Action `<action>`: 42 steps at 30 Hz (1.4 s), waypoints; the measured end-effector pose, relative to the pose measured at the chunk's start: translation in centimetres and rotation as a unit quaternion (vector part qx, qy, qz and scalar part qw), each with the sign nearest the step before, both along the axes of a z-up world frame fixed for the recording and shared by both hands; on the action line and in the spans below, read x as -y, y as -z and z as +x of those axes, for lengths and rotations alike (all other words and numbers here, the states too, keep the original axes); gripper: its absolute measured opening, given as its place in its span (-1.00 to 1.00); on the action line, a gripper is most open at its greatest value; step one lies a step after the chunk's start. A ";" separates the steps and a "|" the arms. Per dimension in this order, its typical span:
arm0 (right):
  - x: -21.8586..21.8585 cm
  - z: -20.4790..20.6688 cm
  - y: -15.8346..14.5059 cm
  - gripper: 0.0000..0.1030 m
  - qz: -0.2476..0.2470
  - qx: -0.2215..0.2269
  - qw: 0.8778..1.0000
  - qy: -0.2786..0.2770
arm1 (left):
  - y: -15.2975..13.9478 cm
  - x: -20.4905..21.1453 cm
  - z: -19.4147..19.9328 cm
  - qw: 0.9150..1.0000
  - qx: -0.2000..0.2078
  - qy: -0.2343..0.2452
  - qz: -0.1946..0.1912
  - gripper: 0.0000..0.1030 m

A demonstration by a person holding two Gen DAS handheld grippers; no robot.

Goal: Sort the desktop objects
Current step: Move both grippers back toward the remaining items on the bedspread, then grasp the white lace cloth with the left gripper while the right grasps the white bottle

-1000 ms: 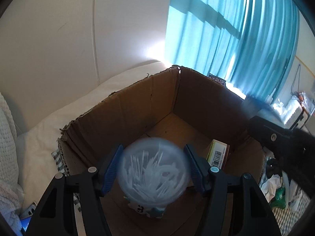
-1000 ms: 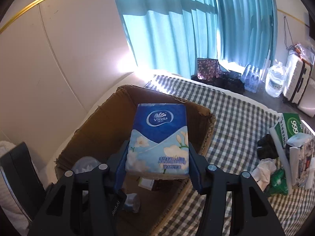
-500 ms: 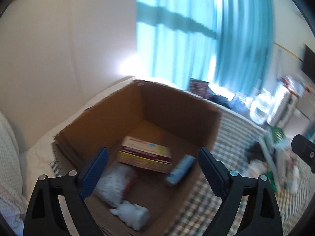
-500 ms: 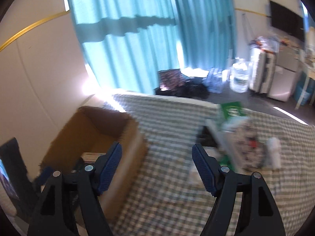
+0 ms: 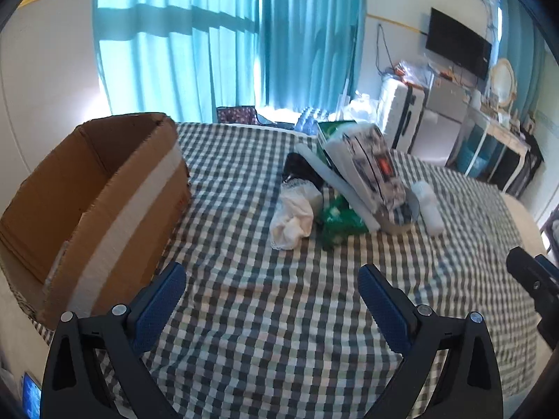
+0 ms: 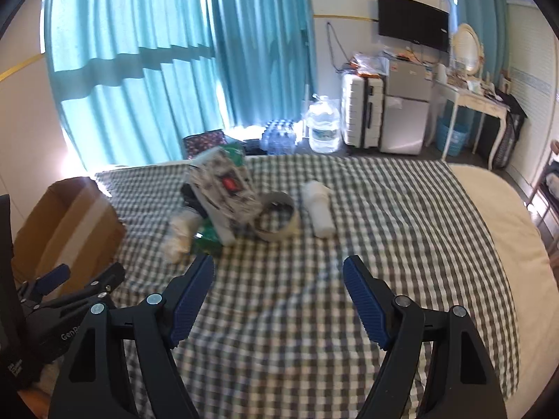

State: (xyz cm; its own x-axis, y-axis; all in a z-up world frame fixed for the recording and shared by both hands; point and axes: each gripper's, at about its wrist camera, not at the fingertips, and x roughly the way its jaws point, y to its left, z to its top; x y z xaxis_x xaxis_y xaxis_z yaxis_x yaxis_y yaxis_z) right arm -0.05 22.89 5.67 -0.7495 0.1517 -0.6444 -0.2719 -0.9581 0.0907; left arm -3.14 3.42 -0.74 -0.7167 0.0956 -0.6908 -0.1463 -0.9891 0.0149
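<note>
Both grippers hover over a checked bedspread (image 5: 279,314), jaws spread wide and holding nothing. The left gripper (image 5: 270,300) fills the bottom of its frame; the right gripper (image 6: 277,296) does the same in its own view, with the left one showing at its lower left edge.

A cardboard box (image 5: 104,188) stands open at the left of the left wrist frame, on the bedspread near the wall; from this angle only its bare inner walls show, and its contents cannot be seen. In the right wrist view the box (image 6: 66,223) sits at middle left, its inside likewise hidden.

The things still to sort lie in a pile at the centre of both frames, well apart from the box. A printed pack (image 5: 370,167) leans tilted on top, with a green carton (image 5: 332,129) behind it. Beside it lie a white cloth bundle (image 5: 293,216), a green packet (image 5: 339,220) and something black (image 5: 300,167). To the right of the pile, a tape roll (image 6: 276,220) lies against the pack, and a white roll (image 6: 319,209) rests just beside it.

Teal curtains (image 6: 157,70) hang at the upper left.
</note>
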 end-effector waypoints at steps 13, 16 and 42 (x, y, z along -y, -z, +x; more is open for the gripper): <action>-1.5 -3.4 5.7 0.48 0.006 0.057 0.998 -0.002 | 4.6 0.3 -1.9 0.999 0.035 -0.002 0.029 0.96; -2.1 -4.4 6.7 0.48 -0.009 0.064 0.998 -0.004 | 5.2 0.3 -2.8 0.999 0.040 -0.016 0.024 0.96; -8.1 -13.2 12.4 0.48 -0.008 0.104 0.994 0.037 | 10.2 -0.7 -10.9 0.997 0.075 -0.019 0.023 0.96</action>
